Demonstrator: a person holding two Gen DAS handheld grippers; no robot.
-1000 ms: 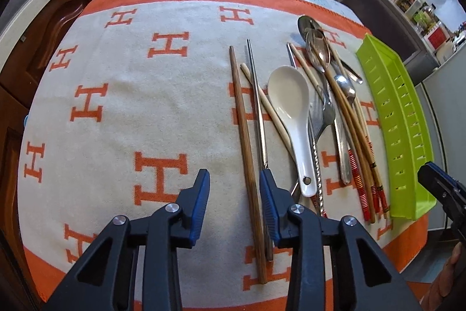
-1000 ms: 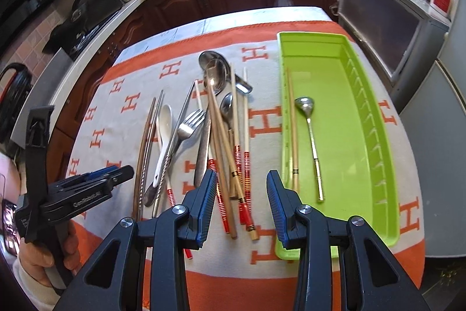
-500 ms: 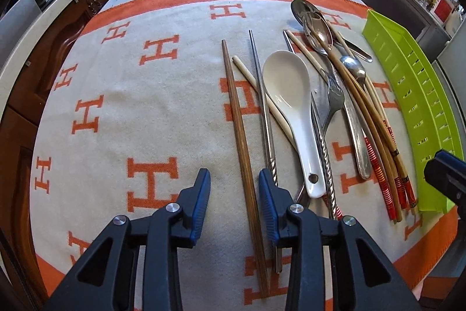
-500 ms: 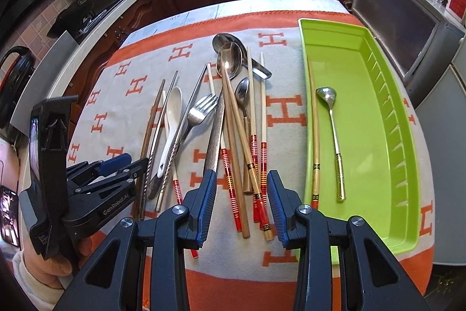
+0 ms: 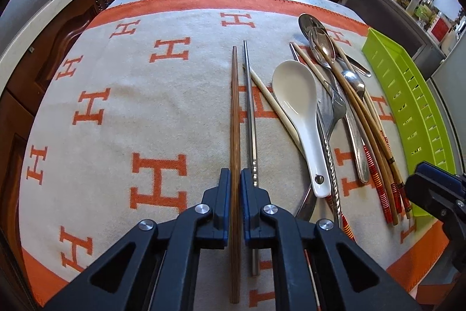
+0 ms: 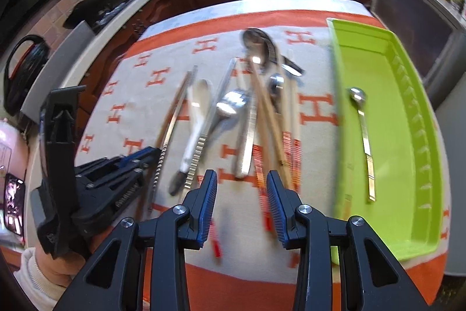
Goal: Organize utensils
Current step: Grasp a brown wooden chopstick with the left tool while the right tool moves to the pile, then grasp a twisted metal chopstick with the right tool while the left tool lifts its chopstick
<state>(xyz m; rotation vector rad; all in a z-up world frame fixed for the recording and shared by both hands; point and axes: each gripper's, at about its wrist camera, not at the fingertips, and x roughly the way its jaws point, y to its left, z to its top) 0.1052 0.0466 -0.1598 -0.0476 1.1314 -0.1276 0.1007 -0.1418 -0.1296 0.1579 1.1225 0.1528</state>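
Dark wooden chopstick: ran from between the left gripper's blue pads toward 12 o'clock, flat on the orange-and-cream H-patterned cloth.
Steel chopstick: lay just beside it on the 3 o'clock side, outside the pads.
Utensil heap: a white ceramic spoon, a fork, metal spoons and red-banded chopsticks lay toward 2 o'clock of the left gripper.
Green tray: sat at 2 o'clock of the right gripper, its near wall just beside the heap; a gold-handled spoon lay inside it.
Change from the earlier frame: half a second before, the left jaws stood apart with the wooden chopstick between them; at this moment they had closed onto it.
Left gripper state: nearly fully closed, both pads pressed against the wooden chopstick's sides near its thick end.
Right gripper state: jaws partly spread, nothing between them; it hung over the near ends of the red-banded chopsticks. The view was motion-blurred, so contact with the cloth could not be told.
Person: a hand in a cream sleeve carried the left gripper, at 9 o'clock in the right wrist view.
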